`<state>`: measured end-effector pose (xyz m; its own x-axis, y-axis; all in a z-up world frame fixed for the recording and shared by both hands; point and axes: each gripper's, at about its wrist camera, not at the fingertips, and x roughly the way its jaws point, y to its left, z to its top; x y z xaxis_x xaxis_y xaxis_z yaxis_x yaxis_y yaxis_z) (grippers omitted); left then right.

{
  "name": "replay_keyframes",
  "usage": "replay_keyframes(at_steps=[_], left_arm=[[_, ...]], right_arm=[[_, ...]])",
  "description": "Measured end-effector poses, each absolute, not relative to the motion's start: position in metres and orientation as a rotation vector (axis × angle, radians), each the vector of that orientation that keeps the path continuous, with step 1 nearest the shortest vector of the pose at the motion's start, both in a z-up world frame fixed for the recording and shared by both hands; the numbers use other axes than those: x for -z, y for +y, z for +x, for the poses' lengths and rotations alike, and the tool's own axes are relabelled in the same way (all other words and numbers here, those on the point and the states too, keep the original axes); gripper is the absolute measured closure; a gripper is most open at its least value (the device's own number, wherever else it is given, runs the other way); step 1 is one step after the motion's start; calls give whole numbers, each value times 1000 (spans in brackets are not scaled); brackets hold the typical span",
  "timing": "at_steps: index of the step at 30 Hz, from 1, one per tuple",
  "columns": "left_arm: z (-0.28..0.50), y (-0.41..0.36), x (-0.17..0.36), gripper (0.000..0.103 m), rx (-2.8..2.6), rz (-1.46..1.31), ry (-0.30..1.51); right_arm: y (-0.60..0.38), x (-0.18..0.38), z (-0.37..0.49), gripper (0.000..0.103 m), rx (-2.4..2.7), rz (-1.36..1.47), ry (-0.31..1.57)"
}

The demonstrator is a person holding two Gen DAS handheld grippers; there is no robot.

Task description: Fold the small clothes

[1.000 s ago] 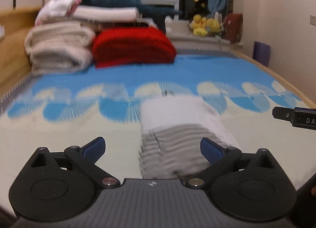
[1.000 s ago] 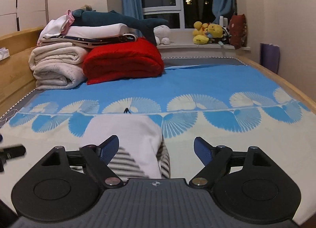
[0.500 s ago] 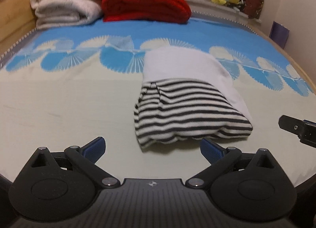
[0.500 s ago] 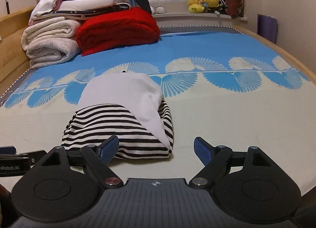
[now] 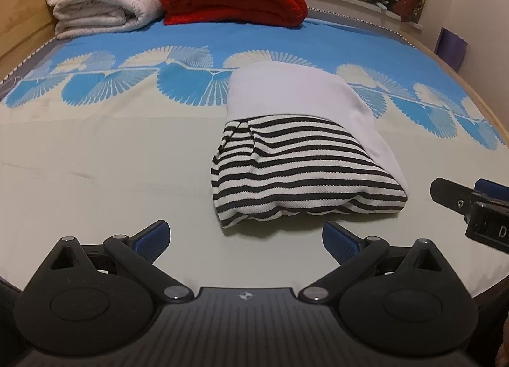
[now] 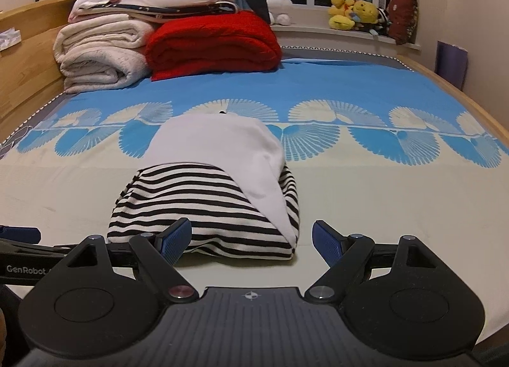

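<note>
A folded small garment (image 5: pixel 305 163), black-and-white striped with a plain white part on top, lies on the bed sheet (image 5: pixel 95 160); it also shows in the right wrist view (image 6: pixel 210 195). My left gripper (image 5: pixel 245 239) is open and empty, just short of the garment's near edge. My right gripper (image 6: pixel 251 241) is open and empty, its jaws spread in front of the garment's near right corner. The right gripper's finger (image 5: pixel 458 200) shows at the right edge of the left wrist view.
A stack of folded cream blankets (image 6: pixel 101 52) and a red blanket (image 6: pixel 213 44) lie at the bed's far left. Plush toys (image 6: pixel 353 12) sit on the window ledge. A wooden bed frame (image 6: pixel 28 58) runs along the left; a wall stands on the right.
Both cameras have tilted down and drawn nearer the bed, so the garment now sits in full view. The right gripper has come lower toward the garment's near edge. Both stay open.
</note>
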<state>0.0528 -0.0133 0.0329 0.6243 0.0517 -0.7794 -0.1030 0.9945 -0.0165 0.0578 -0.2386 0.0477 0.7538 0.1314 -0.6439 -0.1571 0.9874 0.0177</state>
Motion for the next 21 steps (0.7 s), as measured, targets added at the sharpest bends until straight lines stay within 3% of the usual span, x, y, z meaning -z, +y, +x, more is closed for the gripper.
replay_keyframes(at_steps=[21], left_arm=[[52, -12, -35, 1, -86, -73, 890]], right_arm=[[-224, -48, 58, 19, -188, -65, 698]])
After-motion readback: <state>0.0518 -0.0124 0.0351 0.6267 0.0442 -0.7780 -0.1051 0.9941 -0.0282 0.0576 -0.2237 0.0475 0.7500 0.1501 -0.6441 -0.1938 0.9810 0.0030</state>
